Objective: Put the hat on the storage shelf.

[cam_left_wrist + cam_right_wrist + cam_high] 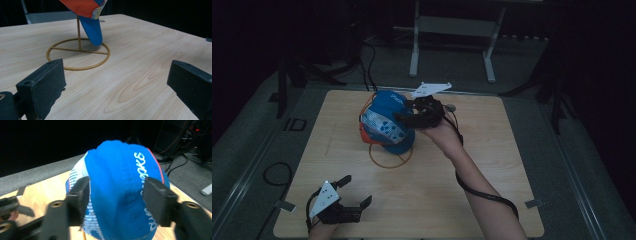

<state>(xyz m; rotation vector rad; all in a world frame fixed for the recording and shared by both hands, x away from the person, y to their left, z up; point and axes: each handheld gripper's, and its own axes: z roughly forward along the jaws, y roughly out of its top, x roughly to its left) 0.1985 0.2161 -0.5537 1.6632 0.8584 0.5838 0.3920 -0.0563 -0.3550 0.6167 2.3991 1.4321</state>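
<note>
Right gripper (404, 119): jaws parted, straddling the blue cap's (117, 187) crown, pads apparently just clear of the cloth. Cap: perched atop the wire stand (389, 156), brim drooping toward the stand's ring. Left gripper (357, 192): open, empty, well apart from the stand.

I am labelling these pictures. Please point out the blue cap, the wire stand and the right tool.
blue cap (117, 185): right gripper view, middle of its crown.
wire stand (75, 68): left gripper view, near side of its base ring.
right tool (404, 116): high view, between its fingertips at the cap.
</note>
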